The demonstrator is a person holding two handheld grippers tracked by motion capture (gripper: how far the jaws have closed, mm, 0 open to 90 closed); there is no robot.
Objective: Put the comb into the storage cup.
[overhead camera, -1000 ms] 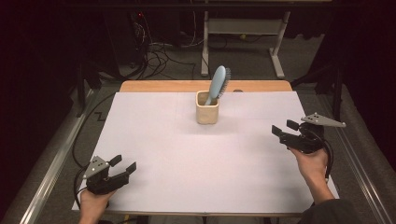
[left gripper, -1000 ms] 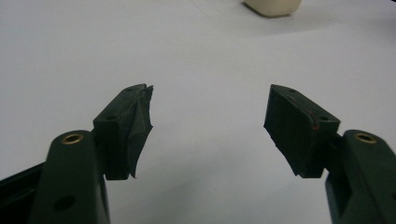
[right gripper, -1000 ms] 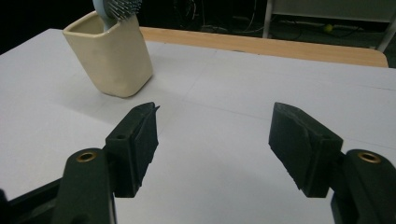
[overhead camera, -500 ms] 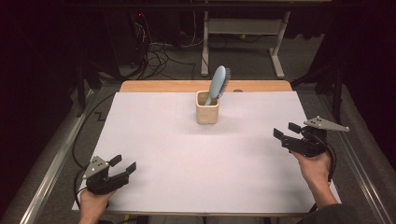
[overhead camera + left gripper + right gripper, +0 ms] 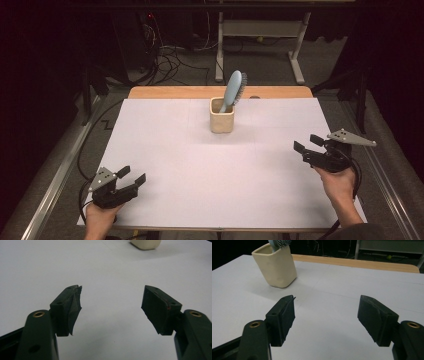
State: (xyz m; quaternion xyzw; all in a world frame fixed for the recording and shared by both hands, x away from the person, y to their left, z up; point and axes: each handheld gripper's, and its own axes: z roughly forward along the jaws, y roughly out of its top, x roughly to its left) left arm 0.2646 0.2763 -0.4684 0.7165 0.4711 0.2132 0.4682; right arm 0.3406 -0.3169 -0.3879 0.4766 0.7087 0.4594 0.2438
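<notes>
- Cream cup (image 5: 222, 121) stands near the table's far edge, centre, blue hairbrush (image 5: 234, 88) leaning out of it
- Wide bare white sheet (image 5: 210, 170) all around it
- Left gripper (image 5: 131, 175), jaws spread, empty, at the near-left corner
- Right gripper (image 5: 307, 143), jaws apart, empty, by the right edge

Wood table (image 5: 280, 92) w/ white sheet (image 5: 165, 135); cream cup (image 5: 221, 120) on it.

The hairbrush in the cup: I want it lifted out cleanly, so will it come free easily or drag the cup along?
The hairbrush leans loosely against the rim of the cream cup, so it probably slides out freely. Its smooth blue back may be slippery to pinch. The cup looks small, and the brush rises well above it, so a sideways pull could tip it.
</notes>
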